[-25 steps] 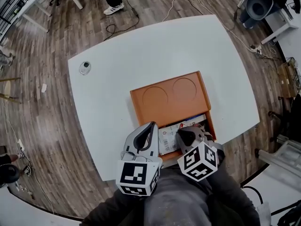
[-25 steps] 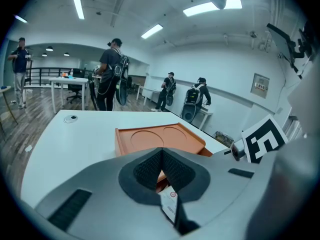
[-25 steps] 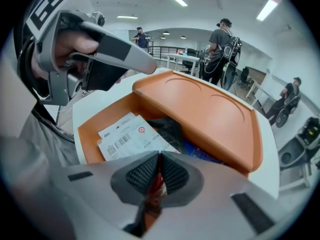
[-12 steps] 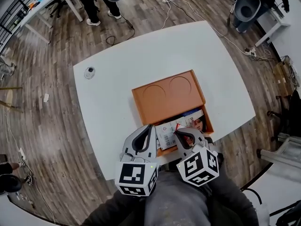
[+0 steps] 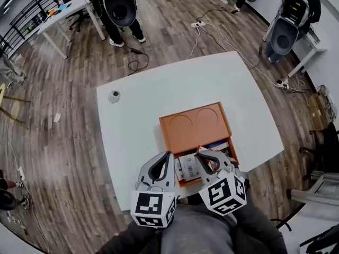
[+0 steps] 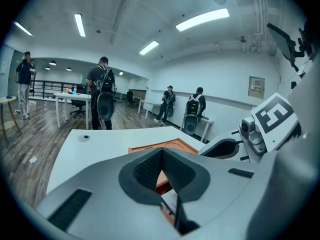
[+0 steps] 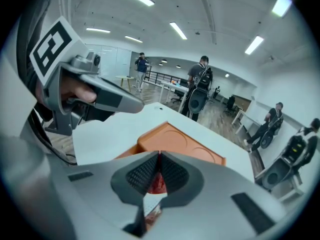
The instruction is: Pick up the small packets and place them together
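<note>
Packets are what I am after, and one of them, a red-and-white packet point(image 7: 156, 184), shows right under the tips of my right claw point(image 7: 159, 155). Those jaws are pressed together. I judge that the packet's thin edge is nipped between the pads, though only a sliver of that grip shows. My left claw point(image 6: 161, 153) is closed too, its pads meeting with nothing between them. Through the gap below them I only see down to the tray.

A second ago both claws were low over the near compartment, noses in among the packets. Now both have come up and stand above it, the right one more so. I read that as the pick done and the carry beginning, so the next job is to set this packet down against its fellows.

Just beyond my tips the loose packets point(image 5: 186, 168) lie in the near compartment of the orange tray point(image 5: 196, 121), with white ones to the left and a bluish packet point(image 5: 218, 145) to the right. The tray's far half has two round recesses.

The tray sits at the near edge of the white table point(image 5: 143, 115). A small round object point(image 5: 114, 96) lies well apart from it, toward the far left corner. Past the table, people with backpacks point(image 5: 119, 4) stand on the wood floor.
</note>
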A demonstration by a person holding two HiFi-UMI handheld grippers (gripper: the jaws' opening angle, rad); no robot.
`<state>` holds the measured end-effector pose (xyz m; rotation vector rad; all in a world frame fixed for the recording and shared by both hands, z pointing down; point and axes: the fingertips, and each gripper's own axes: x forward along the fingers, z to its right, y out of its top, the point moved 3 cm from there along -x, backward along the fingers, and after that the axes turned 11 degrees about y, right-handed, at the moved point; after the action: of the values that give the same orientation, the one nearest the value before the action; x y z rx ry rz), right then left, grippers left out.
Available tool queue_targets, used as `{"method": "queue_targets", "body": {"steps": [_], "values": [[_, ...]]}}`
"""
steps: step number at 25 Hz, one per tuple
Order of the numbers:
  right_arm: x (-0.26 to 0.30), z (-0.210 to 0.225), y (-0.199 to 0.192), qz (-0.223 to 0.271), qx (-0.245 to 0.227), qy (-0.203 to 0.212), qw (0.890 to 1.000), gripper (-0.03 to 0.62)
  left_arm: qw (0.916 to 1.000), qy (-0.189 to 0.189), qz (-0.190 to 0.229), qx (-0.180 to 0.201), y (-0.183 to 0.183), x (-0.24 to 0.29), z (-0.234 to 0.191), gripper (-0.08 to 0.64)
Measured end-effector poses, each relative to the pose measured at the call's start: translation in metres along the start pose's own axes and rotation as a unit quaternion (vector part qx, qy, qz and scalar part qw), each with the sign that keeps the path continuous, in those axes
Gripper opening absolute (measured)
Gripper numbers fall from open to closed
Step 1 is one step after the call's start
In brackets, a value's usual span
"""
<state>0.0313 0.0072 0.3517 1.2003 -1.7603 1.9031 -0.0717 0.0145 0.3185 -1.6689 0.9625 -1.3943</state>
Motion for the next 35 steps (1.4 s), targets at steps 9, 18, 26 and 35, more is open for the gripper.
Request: {"method": "queue_targets", "body": {"steps": [9,18,26,35], "values": [[0.014,0.057,0.031,0.023,-0.016,-0.024,0.999,0.015,0.9991,0.038,0.001,-0.016,0.007,0.011,-0.019,-0.003],[0.069,0.065,0.021,-0.003,-0.022,0.04,0.999,0.015,0.9956,0.083,-0.029,-0.032,-0.01,0.025,-0.033,-0.003],[0.095,0.053,0.021,-0.003,-0.015,0.094,0.995,0.108,0.9924,0.103,-0.043,-0.051,-0.021,0.03,-0.047,-0.003],[0.069,0.048,0.033,0.023,-0.004,0.048,0.999,0.147,0.995,0.086,-0.027,-0.043,-0.012,0.014,-0.047,-0.003]]}}
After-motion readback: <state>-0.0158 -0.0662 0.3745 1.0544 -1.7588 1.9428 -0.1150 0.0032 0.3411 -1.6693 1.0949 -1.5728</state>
